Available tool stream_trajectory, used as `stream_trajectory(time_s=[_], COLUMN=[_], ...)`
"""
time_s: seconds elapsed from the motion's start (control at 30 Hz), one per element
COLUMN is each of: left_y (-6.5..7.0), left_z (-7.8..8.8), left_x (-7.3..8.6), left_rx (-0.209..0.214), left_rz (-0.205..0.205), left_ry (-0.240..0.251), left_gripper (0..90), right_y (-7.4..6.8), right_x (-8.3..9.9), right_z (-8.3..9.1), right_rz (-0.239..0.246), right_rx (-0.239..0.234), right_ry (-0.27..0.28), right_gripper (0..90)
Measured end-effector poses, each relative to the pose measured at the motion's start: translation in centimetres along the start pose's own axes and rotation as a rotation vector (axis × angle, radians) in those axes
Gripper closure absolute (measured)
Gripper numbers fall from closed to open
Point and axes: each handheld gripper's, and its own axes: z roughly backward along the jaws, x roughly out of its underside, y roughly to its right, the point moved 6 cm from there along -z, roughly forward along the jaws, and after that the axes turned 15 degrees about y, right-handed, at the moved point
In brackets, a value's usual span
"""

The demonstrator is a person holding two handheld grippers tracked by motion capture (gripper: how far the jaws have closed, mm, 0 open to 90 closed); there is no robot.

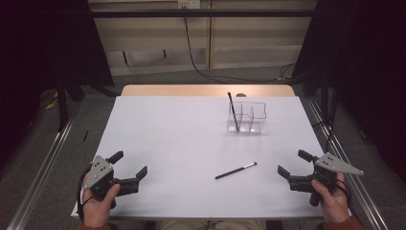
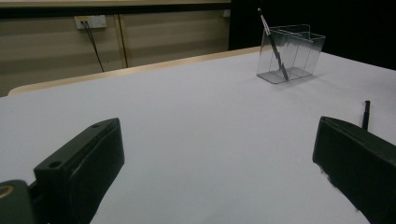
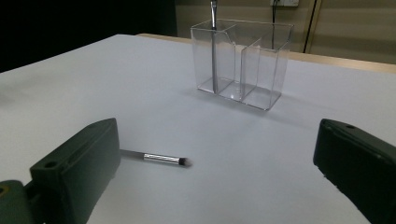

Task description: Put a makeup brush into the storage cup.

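Observation:
A clear plastic holder (image 1: 248,117) with several compartments stands at the table's far right; it is also in the left gripper view (image 2: 299,56) and the right gripper view (image 3: 252,70). One dark brush (image 1: 233,111) leans upright in its left compartment (image 2: 273,44) (image 3: 214,42). A second brush (image 1: 235,170) lies flat on the table, its silver ferrule and tip (image 3: 163,159) near my right gripper's jaw. My left gripper (image 1: 130,165) is open at the near left. My right gripper (image 1: 293,163) is open at the near right. Both hold nothing.
The white table (image 1: 182,143) ends in a wooden strip at the far edge. Metal rails run along both sides on the floor. A cable hangs down the back wall (image 1: 191,48).

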Motion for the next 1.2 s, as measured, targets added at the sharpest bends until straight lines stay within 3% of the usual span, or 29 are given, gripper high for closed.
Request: stream_trajectory(time_s=[0.13, 0.57, 0.7, 0.87, 1.2], left_y=[0.0, -0.2, -0.3, -0.1, -0.3], left_z=[-0.1, -0.1, 0.1, 0.0, 0.0], left_x=[0.1, 0.2, 0.2, 0.2, 0.2], left_rx=[0.005, 0.006, -0.009, -0.012, -0.001], left_rz=[0.001, 0.000, 0.004, 0.007, -0.006], left_ry=[-0.004, -0.009, -0.010, -0.010, -0.011], left_gripper=[2.1, 2.1, 2.1, 2.1, 2.1], right_y=[-0.2, -0.1, -0.5, -0.6, -1.1], right_x=[0.2, 0.0, -0.5, -0.7, -1.9], right_z=[0.2, -0.3, -0.7, -2.0, -4.3], right_rz=[0.028, 0.018, 0.029, 0.067, 0.048], right_rx=[0.008, 0.003, -0.036, -0.071, -0.131], right_ry=[-0.012, -0.001, 0.026, 0.006, -0.003], right_gripper=[0.7, 1.1, 0.5, 1.2, 1.0])
